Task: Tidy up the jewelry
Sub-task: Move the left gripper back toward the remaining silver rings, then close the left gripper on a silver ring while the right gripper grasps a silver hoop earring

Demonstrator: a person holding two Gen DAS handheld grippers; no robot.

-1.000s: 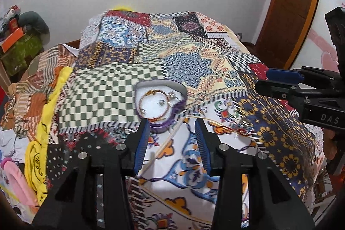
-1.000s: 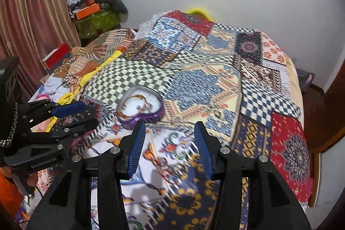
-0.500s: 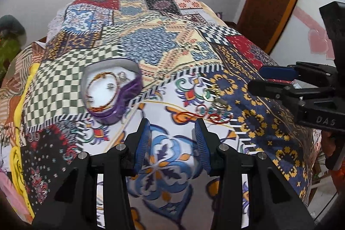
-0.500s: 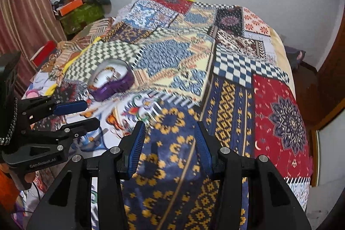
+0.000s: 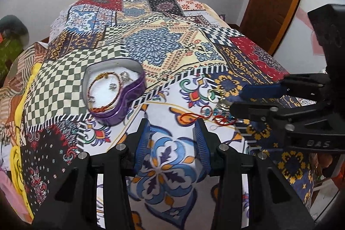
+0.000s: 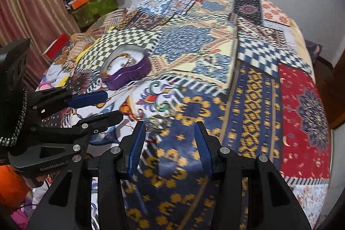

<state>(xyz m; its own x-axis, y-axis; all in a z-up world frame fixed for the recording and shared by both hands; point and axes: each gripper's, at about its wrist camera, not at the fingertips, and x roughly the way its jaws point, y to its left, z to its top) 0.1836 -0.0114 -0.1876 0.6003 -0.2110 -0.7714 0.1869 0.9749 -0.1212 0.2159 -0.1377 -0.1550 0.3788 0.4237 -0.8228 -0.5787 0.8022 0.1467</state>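
My left gripper (image 5: 172,135) hangs with its jaws apart over bare bedspread (image 5: 163,51), holding nothing. My right gripper (image 6: 169,137) has just been closing, yet nothing sits between its pads. The loose jewelry (image 6: 158,122) lies just above its left pad, mid-frame. The purple tin (image 5: 115,92) sits left of centre.
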